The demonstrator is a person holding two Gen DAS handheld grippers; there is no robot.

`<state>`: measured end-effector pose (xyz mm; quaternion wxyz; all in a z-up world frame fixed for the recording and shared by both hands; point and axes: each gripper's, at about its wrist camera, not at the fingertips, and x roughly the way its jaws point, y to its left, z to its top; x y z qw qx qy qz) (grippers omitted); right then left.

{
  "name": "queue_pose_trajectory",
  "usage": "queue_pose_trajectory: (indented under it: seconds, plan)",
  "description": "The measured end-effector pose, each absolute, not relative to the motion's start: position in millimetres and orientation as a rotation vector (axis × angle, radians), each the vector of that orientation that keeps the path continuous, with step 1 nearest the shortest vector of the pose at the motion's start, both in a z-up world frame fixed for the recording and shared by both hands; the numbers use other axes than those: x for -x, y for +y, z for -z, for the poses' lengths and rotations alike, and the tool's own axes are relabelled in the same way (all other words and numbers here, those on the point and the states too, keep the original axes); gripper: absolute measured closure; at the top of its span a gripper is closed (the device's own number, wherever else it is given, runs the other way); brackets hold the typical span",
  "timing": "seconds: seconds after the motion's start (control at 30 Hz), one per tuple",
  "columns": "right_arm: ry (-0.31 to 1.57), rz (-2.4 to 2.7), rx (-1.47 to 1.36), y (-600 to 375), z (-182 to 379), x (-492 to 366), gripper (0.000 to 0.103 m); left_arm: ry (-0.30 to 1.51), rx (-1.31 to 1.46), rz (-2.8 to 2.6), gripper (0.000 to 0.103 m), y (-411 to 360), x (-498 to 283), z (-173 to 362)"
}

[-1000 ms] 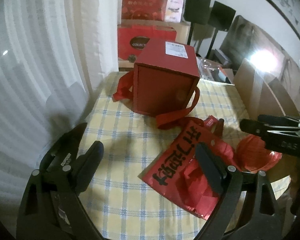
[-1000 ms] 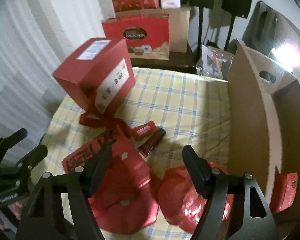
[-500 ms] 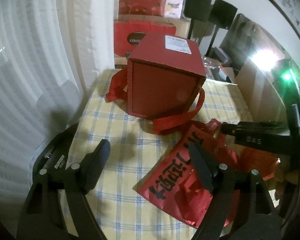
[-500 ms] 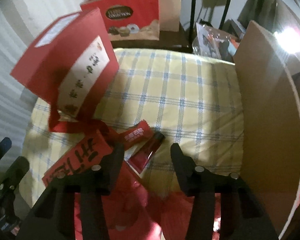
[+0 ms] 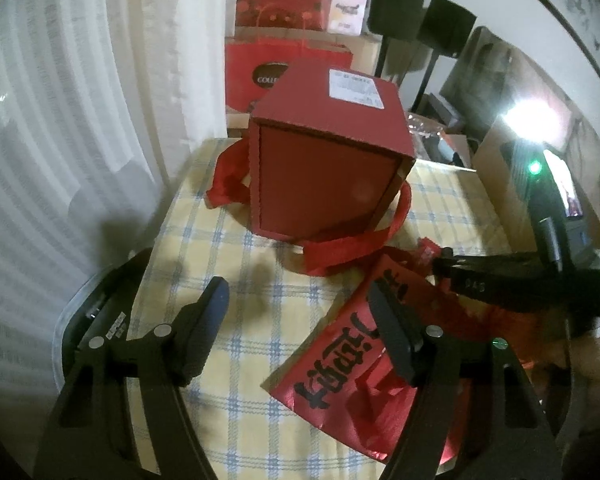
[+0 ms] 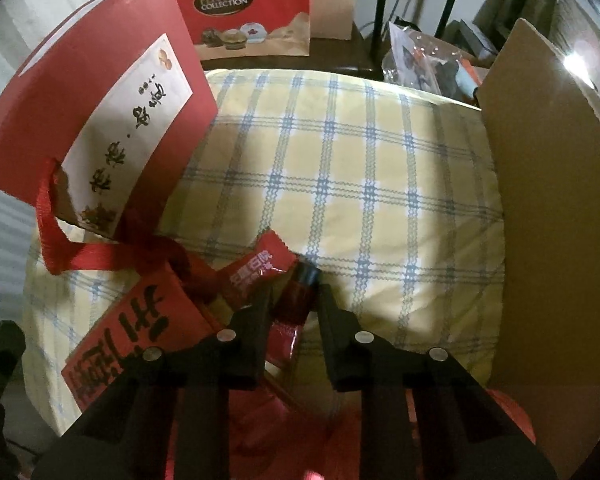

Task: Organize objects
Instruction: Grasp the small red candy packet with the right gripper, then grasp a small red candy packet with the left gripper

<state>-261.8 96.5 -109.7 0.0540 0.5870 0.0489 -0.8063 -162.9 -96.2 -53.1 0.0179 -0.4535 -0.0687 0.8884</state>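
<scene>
A dark red tube-shaped packet (image 6: 300,292) with a black end lies on the checked cloth (image 6: 360,184), beside a red candy wrapper (image 6: 256,268). My right gripper (image 6: 294,294) is low over the table with its jaws half closed around the tube; whether they press it is unclear. It also shows in the left wrist view (image 5: 444,268). My left gripper (image 5: 296,304) is open and empty above the cloth. A red gift box (image 5: 328,164) with ribbon handles stands behind. A flat red bag with black characters (image 5: 352,356) lies under my left gripper's right finger (image 5: 392,332).
An upright cardboard panel (image 6: 556,216) closes off the right side. A Ferrero Collection bag (image 6: 244,8) and more boxes stand behind the table. A white curtain (image 5: 60,120) hangs at the left. A red round object (image 6: 516,416) lies near the panel.
My right gripper has moved forward and down onto the red tube and its jaws have narrowed around it. My left gripper has moved closer to the red box.
</scene>
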Motion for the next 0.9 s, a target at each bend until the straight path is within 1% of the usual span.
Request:
queue_pose_trajectory:
  seconds: [0.13,0.27,0.4,0.6,0.67,0.7,0.9]
  plan:
    - [0.169,2.452,-1.774,95.7,110.0,259.0,0.087,-0.187,1.397,-2.752,0.034,-90.5,163.2,49.2]
    - [0.157,2.481,-1.733,97.4,102.7,257.9,0.088,-0.170,1.379,-2.711,0.035,-81.0,164.0,45.2]
    - [0.099,2.502,-1.671,106.1,85.0,252.7,0.088,-0.173,1.370,-2.662,0.035,-71.2,167.6,41.4]
    - [0.024,2.534,-1.561,121.5,48.9,241.9,0.088,-0.129,1.364,-2.621,0.035,-49.8,172.1,35.4]
    - [0.011,2.549,-1.530,127.5,37.2,236.9,0.088,-0.119,1.371,-2.613,0.040,-43.4,175.8,35.0]
    - [0.008,2.562,-1.514,130.5,30.8,235.3,0.088,-0.117,1.377,-2.608,0.044,-40.1,178.8,35.2]
    - [-0.008,2.582,-1.463,145.8,9.2,226.6,0.088,-0.098,1.392,-2.591,0.045,-20.5,191.9,38.3]
